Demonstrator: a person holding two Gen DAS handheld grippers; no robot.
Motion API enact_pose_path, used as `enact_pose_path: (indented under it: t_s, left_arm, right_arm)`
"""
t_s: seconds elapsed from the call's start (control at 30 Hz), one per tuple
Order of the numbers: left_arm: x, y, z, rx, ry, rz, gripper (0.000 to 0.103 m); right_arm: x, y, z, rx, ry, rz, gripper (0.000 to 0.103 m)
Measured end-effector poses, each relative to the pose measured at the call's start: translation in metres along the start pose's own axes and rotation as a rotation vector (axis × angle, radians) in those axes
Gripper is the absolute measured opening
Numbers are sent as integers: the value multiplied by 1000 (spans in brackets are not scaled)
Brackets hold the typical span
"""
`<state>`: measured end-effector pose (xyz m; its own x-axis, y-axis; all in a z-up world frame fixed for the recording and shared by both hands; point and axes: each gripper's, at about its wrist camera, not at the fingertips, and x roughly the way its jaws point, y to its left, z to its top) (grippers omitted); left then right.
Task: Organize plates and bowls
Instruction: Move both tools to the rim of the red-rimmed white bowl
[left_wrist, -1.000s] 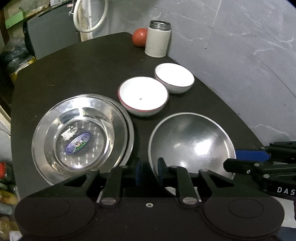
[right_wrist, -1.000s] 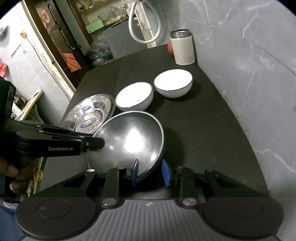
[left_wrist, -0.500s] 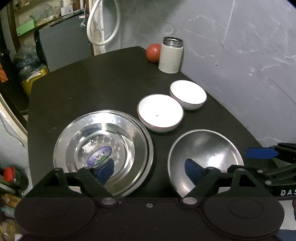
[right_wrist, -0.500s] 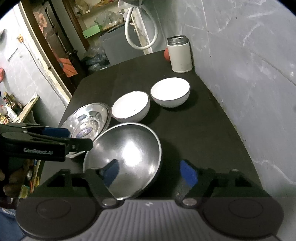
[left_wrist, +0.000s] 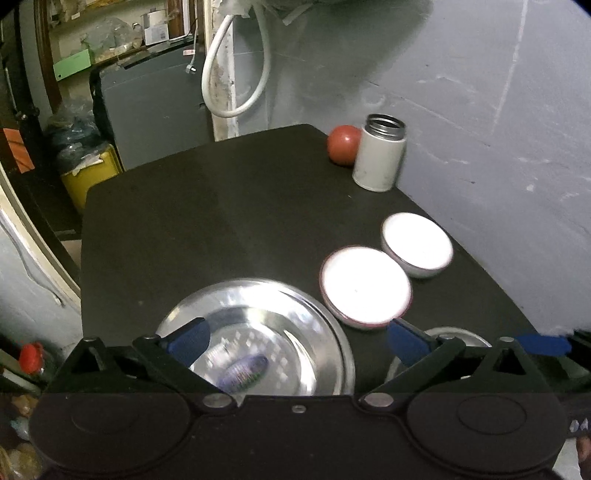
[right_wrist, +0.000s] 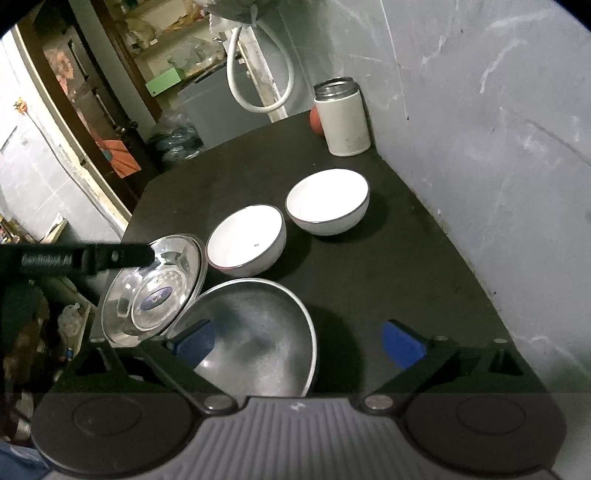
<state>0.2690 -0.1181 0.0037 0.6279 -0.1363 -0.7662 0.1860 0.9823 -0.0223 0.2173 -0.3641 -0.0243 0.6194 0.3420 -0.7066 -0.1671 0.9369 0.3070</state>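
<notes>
On the black table (right_wrist: 388, 266), steel bowl (right_wrist: 258, 339) sits beside stacked steel plates (left_wrist: 266, 332). Both my claws, left gripper (left_wrist: 295, 339) and right gripper (right_wrist: 299, 341), are spread wide, grasping nothing.

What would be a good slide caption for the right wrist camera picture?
Open right gripper above a steel bowl, beside stacked steel plates and two white bowls on a black table.
</notes>
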Motion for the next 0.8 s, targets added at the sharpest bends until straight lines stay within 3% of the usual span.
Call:
enact_pose_path:
  t_s: [0.13,0.27,0.47,0.63,0.8]
  left_arm:
    - [16,5,17,56,-6,1,102]
    - [36,3,33,187,-4,-8,102]
    - [71,-9,45,365,51,-93,102]
    - [91,-12,49,444,76,-106,102]
    - [101,-4,54,456,111,-129,102]
  right_arm:
    - [6,1,5,30,-3,-18,100]
    - [14,4,18,75,-22,-59,100]
    - [30,8,38,101,-24,-103,97]
    - [41,12,46,102,-16,-126,96]
    - [56,16,52,98,-7,-130,93]
